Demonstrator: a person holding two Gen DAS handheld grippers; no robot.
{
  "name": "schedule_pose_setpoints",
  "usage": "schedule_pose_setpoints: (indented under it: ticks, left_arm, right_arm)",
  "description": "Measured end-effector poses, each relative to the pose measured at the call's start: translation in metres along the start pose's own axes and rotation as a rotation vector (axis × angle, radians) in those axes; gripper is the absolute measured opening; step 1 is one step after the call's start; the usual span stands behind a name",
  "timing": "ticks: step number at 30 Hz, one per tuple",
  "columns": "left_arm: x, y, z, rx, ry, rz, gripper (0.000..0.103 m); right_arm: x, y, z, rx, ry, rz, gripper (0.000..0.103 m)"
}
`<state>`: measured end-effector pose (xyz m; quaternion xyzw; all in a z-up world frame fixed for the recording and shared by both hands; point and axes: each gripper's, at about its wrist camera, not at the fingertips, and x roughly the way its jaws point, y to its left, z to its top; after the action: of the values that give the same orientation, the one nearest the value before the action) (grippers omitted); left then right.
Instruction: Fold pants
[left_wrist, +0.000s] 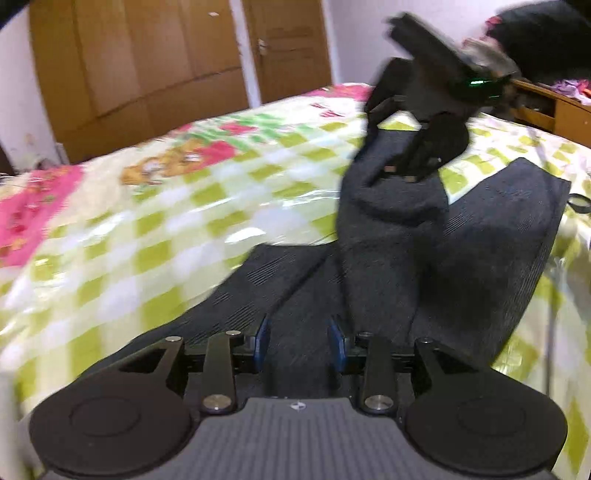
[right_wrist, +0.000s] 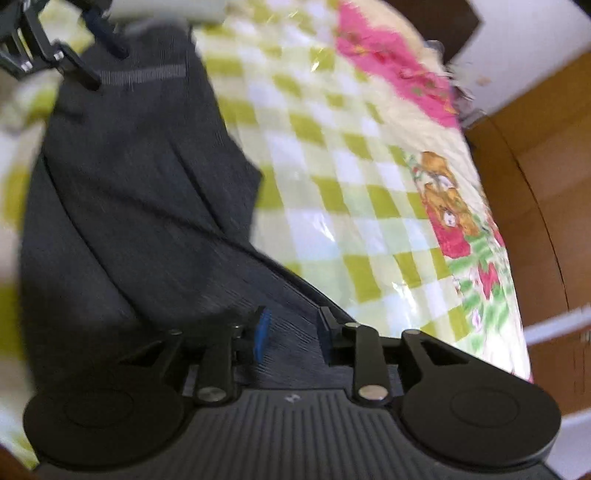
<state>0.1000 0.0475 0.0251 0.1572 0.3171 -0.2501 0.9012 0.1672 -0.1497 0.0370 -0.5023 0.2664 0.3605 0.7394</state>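
Dark grey pants lie partly folded on the bed, with one leg humped up in a loose ridge. My left gripper hovers low over the near part of the pants, its blue pads apart and only flat fabric showing beneath the gap. In the same view my right gripper hangs just over the top of that ridge. In the right wrist view the right gripper stands open above the pants, pads not pressing on the cloth. The left gripper shows at the top left by the grey waistband stripe.
The bed carries a green-and-white checked sheet with pink cartoon prints. Behind it stand a wooden wardrobe and a door. A wooden desk with dark clutter stands at the far right.
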Motion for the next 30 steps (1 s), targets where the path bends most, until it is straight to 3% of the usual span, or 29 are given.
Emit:
schedule_pose_setpoints:
  ticks: [5, 8, 10, 11, 12, 13, 20, 22, 25, 29, 30]
  left_arm:
    - [0.025, -0.01, 0.012, 0.029, 0.032, -0.08, 0.048]
    - [0.031, -0.014, 0.012, 0.013, 0.054, -0.112, 0.048]
    - [0.03, -0.019, 0.01, 0.013, 0.057, -0.111, 0.048]
    - [0.027, -0.021, 0.008, 0.007, 0.056, -0.114, 0.048]
    - [0.027, -0.023, 0.007, 0.002, 0.051, -0.113, 0.048]
    - [0.027, -0.025, 0.005, 0.002, 0.048, -0.104, 0.048]
    - [0.025, -0.03, 0.003, 0.003, -0.017, -0.072, 0.049]
    - [0.033, -0.028, 0.005, -0.03, -0.004, -0.077, 0.058]
    - [0.049, -0.025, 0.008, -0.072, 0.018, -0.086, 0.06]
    - [0.065, -0.023, 0.01, -0.108, 0.041, -0.131, 0.06]
    - [0.068, -0.022, 0.011, -0.119, 0.052, -0.149, 0.054]
  right_arm:
    - [0.053, -0.031, -0.015, -0.2, 0.059, 0.002, 0.033]
    - [0.075, -0.034, -0.014, -0.255, 0.097, 0.073, 0.033]
    - [0.086, -0.03, -0.013, -0.281, 0.126, 0.09, 0.027]
    - [0.09, -0.028, -0.012, -0.279, 0.147, 0.09, 0.02]
    - [0.092, -0.028, -0.012, -0.269, 0.166, 0.091, 0.0]
    - [0.091, -0.027, -0.012, -0.251, 0.186, 0.09, 0.0]
    - [0.015, -0.039, -0.036, -0.082, 0.129, -0.043, 0.0]
    - [-0.006, -0.035, -0.045, -0.063, 0.101, -0.067, 0.0]
    - [-0.011, -0.023, -0.048, -0.078, 0.087, -0.076, 0.002]
    - [0.013, -0.02, -0.035, -0.184, 0.081, -0.04, 0.024]
    - [0.019, -0.024, -0.033, -0.186, 0.073, -0.034, 0.026]
